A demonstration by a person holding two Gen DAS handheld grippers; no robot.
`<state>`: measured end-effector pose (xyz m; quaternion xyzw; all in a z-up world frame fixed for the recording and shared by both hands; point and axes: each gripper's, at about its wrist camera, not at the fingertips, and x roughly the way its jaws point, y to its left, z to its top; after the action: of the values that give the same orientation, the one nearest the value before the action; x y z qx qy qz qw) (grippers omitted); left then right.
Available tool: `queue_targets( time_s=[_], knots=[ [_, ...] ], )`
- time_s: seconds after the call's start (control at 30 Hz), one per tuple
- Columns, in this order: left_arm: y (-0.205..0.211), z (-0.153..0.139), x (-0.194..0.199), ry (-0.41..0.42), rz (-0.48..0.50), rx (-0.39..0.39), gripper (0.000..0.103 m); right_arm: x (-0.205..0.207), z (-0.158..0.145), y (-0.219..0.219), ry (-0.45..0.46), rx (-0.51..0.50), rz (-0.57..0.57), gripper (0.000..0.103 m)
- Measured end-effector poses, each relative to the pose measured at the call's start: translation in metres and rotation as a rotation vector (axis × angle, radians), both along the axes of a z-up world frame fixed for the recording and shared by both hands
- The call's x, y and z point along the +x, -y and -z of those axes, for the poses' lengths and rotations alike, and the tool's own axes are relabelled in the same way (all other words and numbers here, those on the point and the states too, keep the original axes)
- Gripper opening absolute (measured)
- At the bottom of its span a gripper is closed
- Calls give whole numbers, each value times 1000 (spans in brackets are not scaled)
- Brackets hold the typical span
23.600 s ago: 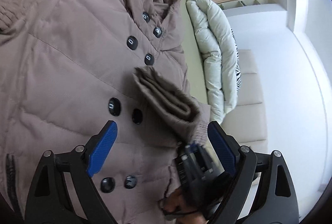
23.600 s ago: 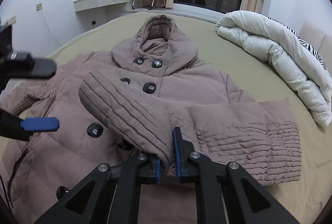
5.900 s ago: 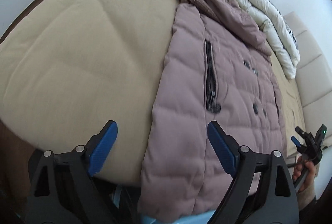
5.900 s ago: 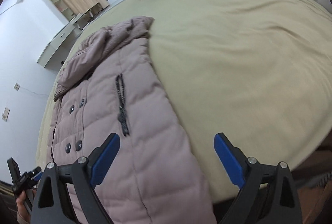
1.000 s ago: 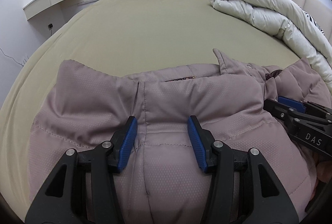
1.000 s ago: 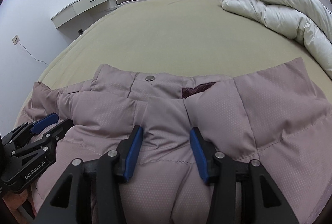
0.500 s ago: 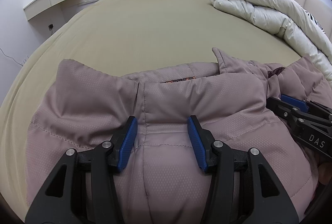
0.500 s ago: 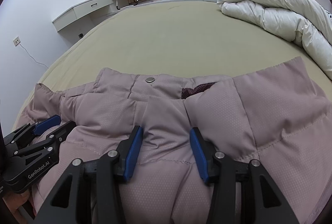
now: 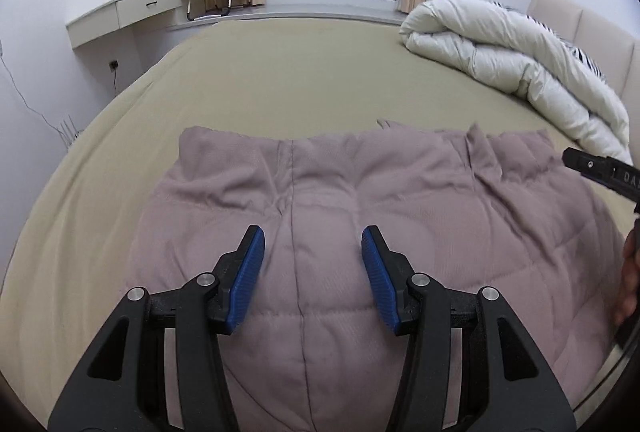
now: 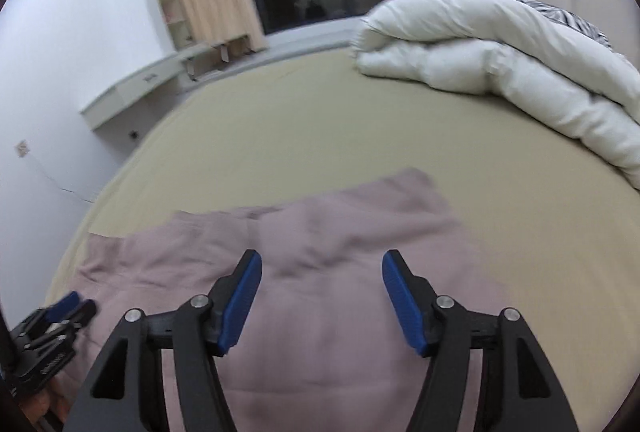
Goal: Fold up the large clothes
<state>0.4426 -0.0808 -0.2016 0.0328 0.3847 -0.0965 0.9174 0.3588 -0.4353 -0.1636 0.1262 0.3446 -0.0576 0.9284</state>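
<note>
The folded coat (image 9: 320, 272) lay flat on the bed (image 9: 280, 72). Left gripper (image 9: 313, 274) hung over it, jaws apart, gripping nothing. Right gripper (image 10: 322, 306) was opening, also empty.

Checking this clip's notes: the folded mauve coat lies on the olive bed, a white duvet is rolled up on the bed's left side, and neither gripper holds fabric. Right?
One slip: the white duvet is rolled up on the bed's right side, as both wrist views show. The folded mauve coat does lie on the bed; left gripper and right gripper, jaws opening, hold nothing.
</note>
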Motion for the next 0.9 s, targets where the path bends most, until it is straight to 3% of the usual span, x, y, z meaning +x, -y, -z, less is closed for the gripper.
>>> queue_targets(
  time_s=[0.07, 0.1, 0.23, 0.4, 0.57, 0.7, 0.8, 0.83, 0.9],
  knots=[
    [3, 15, 6, -24, -4, 8, 51, 8, 29, 17, -139, 2, 8, 67],
    [4, 19, 7, -21, -6, 4, 52, 10, 41, 19, -159, 2, -16, 68],
    [13, 29, 6, 8, -17, 37, 52, 5, 58, 20, -71, -20, -22, 71],
    [6, 43, 13, -8, -4, -30, 52, 7, 65, 20, -57, -18, -18, 71],
    [9, 52, 17, 6, -7, -18, 52, 4, 70, 24, -44, 5, -18, 71],
    [12, 52, 24, -17, -6, -10, 52, 7, 69, 20, -48, -28, -6, 71],
    [7, 29, 18, -68, -13, -56, 51, 4, 51, 10, -118, -63, 13, 71],
    [5, 17, 11, -69, -15, -85, 51, -3, 38, 8, -124, -39, 24, 68],
    [4, -7, -16, -16, 0, -143, 51, -29, 7, -6, -35, 51, -29, 67]
  ],
)
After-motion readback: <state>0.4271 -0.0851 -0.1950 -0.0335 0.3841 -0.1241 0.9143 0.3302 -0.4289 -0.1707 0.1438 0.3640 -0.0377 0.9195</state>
